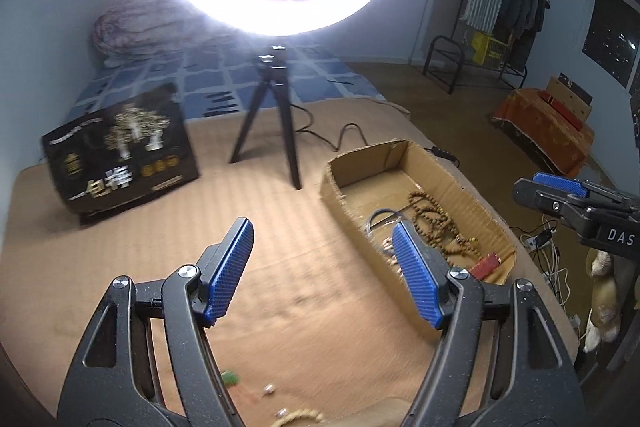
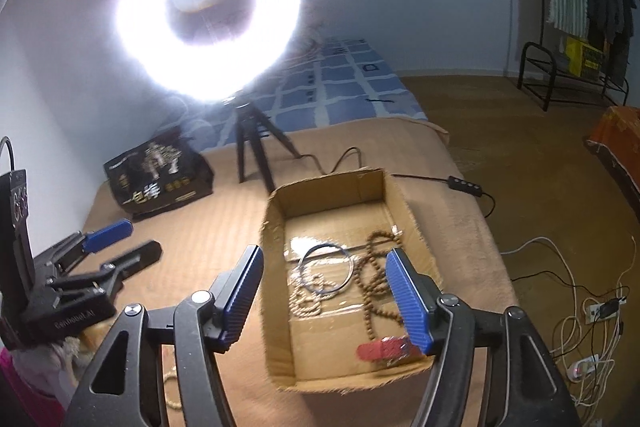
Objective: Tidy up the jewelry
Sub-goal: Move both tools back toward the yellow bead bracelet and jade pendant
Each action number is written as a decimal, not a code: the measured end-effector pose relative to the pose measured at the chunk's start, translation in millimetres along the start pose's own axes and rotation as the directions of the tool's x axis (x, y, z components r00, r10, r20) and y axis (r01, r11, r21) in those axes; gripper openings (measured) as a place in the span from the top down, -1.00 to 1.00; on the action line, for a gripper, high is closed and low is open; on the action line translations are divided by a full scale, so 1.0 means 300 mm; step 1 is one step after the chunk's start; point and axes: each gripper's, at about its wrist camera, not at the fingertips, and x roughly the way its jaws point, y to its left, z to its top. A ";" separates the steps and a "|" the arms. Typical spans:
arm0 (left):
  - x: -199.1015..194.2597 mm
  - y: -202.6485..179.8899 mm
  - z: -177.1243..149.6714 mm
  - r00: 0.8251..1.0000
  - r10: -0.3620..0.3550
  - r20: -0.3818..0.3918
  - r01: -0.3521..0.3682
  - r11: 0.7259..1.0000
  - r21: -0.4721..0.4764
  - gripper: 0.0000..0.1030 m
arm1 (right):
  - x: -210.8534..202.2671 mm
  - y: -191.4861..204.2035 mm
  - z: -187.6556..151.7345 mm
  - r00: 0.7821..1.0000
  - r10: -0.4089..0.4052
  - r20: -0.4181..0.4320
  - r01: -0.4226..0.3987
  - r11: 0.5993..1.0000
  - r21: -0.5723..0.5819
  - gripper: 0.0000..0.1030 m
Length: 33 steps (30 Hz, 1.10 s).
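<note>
Two empty tools (image 1: pixel 322 227) (image 2: pixel 324 255), beads (image 2: pixel 374 267) boxed (image 2: pixel 280 203)

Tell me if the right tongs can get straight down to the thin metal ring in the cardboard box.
Probably yes. The right tongs are open above the open-topped cardboard box, and the thin metal ring lies uncovered on its floor, with only brown bead strands beside and partly under it.

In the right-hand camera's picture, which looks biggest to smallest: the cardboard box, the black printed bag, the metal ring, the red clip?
1. cardboard box
2. black printed bag, though it sits farther back
3. metal ring
4. red clip, close to the ring in size
</note>
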 end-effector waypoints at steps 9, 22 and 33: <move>-0.149 0.148 -0.142 0.999 0.048 -0.027 -0.048 0.999 -0.021 -0.44 | -0.016 0.157 -0.127 0.996 0.064 -0.058 -0.070 0.992 -0.108 -0.29; -0.146 0.299 -0.340 0.993 0.053 -0.106 -0.064 0.992 -0.109 -0.44 | 0.114 0.351 -0.340 0.949 0.172 -0.264 -0.217 0.965 -0.150 -0.28; -0.066 0.359 -0.425 0.986 0.008 -0.168 -0.035 0.986 -0.162 -0.16 | 0.255 0.447 -0.449 0.905 0.185 -0.384 -0.267 0.948 -0.173 -0.06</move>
